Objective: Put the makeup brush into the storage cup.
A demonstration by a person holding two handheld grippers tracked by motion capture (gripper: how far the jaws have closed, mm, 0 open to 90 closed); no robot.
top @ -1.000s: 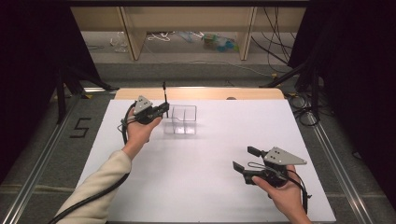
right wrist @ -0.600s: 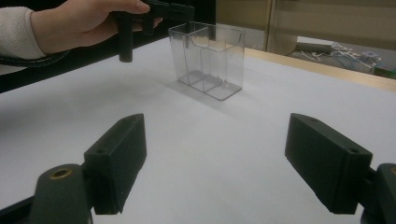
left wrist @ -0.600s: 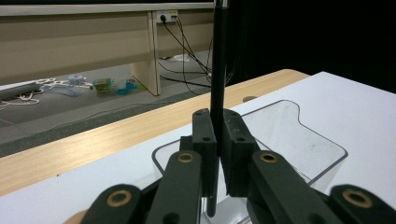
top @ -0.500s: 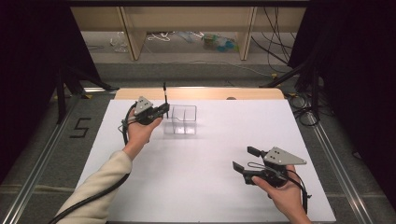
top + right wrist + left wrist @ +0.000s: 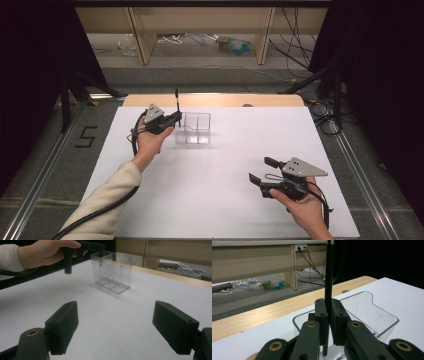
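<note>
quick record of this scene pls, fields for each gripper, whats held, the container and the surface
left gripper: shut on the black pen, held upright
pen position: lower tip over the near end of the clear container, just inside its rim
container: clear plastic, divided into compartments, nothing seen inside
right gripper: open, nothing between the jaws, apart from the container
surface: white table top

A white bench [image 5: 210, 200] ends in a light wooden strip [image 5: 215, 100] at its far edge. Beyond it, cables [image 5: 170, 39] and small clutter [image 5: 232, 45] lie on the floor beneath wooden furniture.
</note>
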